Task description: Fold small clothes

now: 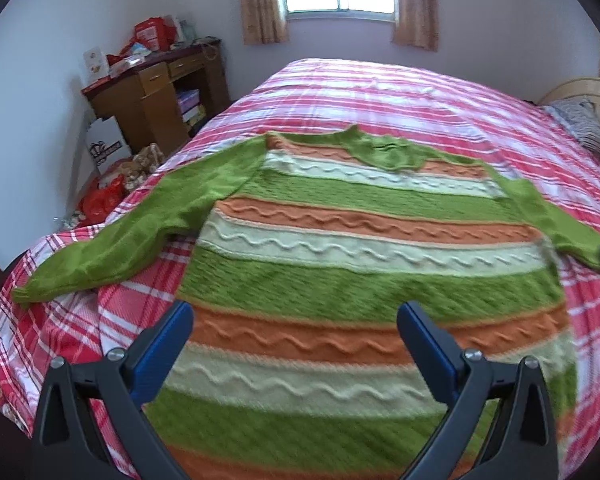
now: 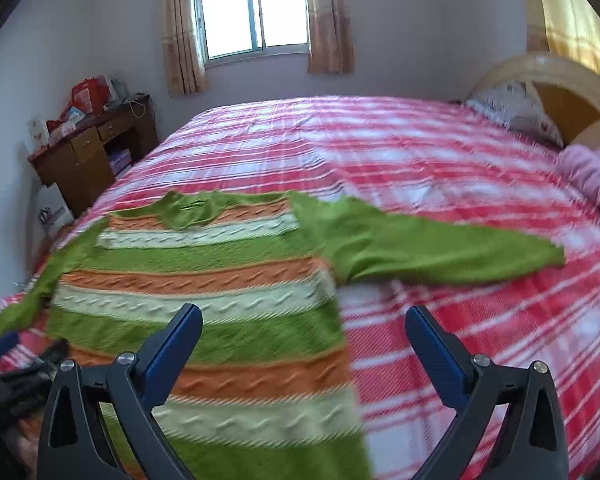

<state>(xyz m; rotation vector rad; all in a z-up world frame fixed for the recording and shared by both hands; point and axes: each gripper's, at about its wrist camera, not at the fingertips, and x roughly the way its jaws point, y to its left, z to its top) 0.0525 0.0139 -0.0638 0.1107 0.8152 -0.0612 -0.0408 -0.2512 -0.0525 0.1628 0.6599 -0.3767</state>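
A small knit sweater (image 1: 340, 240) with green, orange and cream stripes lies flat on the bed, collar away from me, both green sleeves spread out. It also shows in the right wrist view (image 2: 204, 280), with its right sleeve (image 2: 440, 252) stretched across the bedspread. My left gripper (image 1: 294, 320) is open above the sweater's lower body, holding nothing. My right gripper (image 2: 304, 322) is open above the sweater's right side edge, holding nothing. The left gripper's dark body shows at the left edge of the right wrist view (image 2: 16, 380).
The bed has a red, pink and white plaid bedspread (image 2: 460, 168). A pillow (image 2: 516, 112) and pink bundle (image 2: 592, 176) lie by the wooden headboard (image 2: 572, 92). A cluttered brown desk (image 1: 156, 92) and bags (image 1: 104, 200) stand left of the bed.
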